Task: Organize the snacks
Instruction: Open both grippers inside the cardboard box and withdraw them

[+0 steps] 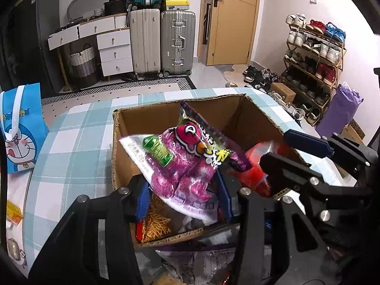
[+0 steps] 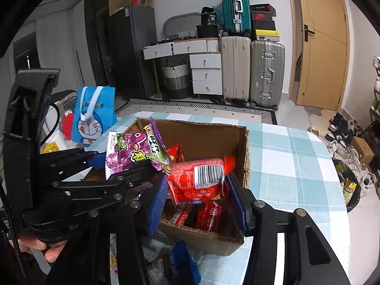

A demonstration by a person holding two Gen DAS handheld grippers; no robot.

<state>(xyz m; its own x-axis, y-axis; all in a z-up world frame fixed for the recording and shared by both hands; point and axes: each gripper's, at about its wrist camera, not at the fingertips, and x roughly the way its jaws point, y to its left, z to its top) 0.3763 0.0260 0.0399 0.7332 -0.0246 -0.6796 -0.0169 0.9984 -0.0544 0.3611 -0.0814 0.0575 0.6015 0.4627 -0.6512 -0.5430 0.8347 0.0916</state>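
An open cardboard box (image 1: 171,111) stands on the checked table and also shows in the right wrist view (image 2: 209,133). My left gripper (image 1: 184,194) is shut on a purple candy bag (image 1: 180,163) and holds it over the box; the bag shows in the right wrist view (image 2: 133,152) too. My right gripper (image 2: 197,194) holds a red snack packet (image 2: 199,178) between its blue pads, over the box's near right part. In the left wrist view the right gripper (image 1: 285,149) reaches in from the right by the red packet (image 1: 258,166). More snack packs lie inside the box (image 2: 209,216).
A blue Doraemon bag (image 1: 21,128) stands at the table's left, also in the right wrist view (image 2: 92,116). Loose packets (image 1: 197,263) lie in front of the box. Suitcases (image 1: 163,40), drawers, a door and a shoe rack (image 1: 313,54) stand beyond the table.
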